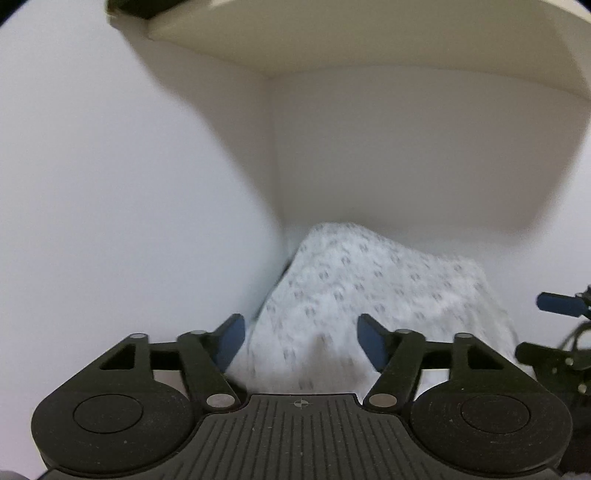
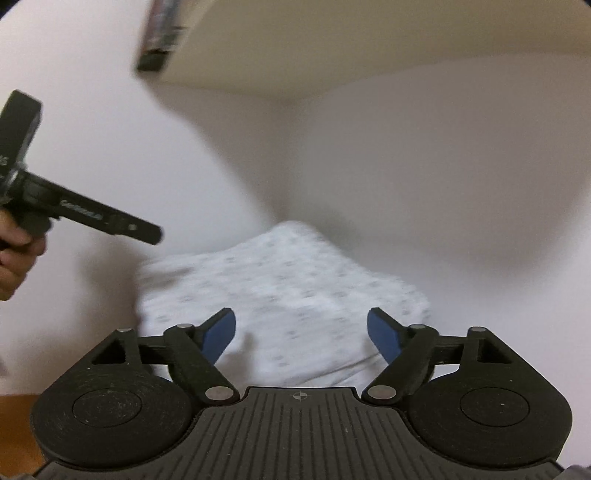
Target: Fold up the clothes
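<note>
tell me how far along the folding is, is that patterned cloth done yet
Done, by the look of it: the patterned cloth lies as a compact folded bundle against the white wall. In hand: nothing; the left gripper and right gripper have their jaws spread, empty. Left: no other garment is in view, so I cannot tell.

Left gripper point(image 2: 110, 221) body: pale lettering, too blurred to read.
Dark strip point(image 2: 162, 33) at the shelf edge: coloured print, unreadable.
Patterned cloth point(image 2: 280, 295): small repeated marks, no legible text.
</note>
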Motion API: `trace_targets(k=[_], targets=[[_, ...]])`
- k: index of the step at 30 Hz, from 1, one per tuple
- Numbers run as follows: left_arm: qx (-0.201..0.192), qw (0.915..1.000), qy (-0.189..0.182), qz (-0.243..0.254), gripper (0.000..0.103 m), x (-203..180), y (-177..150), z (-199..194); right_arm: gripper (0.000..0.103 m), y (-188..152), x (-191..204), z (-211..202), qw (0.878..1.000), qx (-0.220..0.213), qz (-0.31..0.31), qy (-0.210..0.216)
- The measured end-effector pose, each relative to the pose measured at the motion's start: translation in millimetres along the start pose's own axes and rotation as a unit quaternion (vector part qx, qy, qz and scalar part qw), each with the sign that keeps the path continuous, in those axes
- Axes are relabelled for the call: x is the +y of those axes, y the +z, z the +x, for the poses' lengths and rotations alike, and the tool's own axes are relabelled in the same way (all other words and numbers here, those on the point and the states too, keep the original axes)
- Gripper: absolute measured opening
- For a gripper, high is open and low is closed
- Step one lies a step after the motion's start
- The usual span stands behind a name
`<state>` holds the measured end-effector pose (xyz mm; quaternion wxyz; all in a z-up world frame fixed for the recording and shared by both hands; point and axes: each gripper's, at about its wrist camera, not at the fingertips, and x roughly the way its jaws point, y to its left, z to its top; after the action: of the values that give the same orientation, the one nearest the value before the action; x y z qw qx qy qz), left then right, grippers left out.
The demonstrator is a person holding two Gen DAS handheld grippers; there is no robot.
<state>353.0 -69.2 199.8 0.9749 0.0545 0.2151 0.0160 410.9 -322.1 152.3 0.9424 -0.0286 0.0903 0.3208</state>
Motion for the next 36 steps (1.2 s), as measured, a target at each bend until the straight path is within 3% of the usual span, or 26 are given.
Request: trace_targets(k=[4,11,18,24,27,29,31,36], targets=[[0.001,1.0,0.0,-0.003,0.081,-5,-19,-29,0.084,-3,33,-27,0.999,0.02,0.015,0.044],[0.017,0.9994,-0.02,-0.023,0.102,-5,-95,-98,0.098,-42,101,-48,0.993,0.076,0.033,0.083],[0.039,0.9977,-0.031,-0.046,0.103,11,-183,-165,0.103,-102,162,-58,0.981,0.169,0.038,0.085],[0.064,0.9945,-0.026,-0.079,0.103,36,-247,-187,0.103,-135,215,-75,0.975,0.209,0.011,0.08],[0.074,0.994,-0.02,-0.077,0.103,48,-266,-193,0.103,-138,234,-82,0.973,0.215,-0.003,0.084],[0.076,0.994,-0.015,-0.076,0.103,56,-275,-195,0.103,-140,240,-82,0.966,0.231,0.021,0.11],[0.079,0.9939,-0.01,-0.077,0.103,63,-282,-195,0.103,-142,244,-81,0.962,0.249,0.036,0.105],[0.098,0.9933,-0.015,-0.059,0.103,77,-299,-188,0.103,-148,267,-84,0.967,0.246,-0.005,0.062]])
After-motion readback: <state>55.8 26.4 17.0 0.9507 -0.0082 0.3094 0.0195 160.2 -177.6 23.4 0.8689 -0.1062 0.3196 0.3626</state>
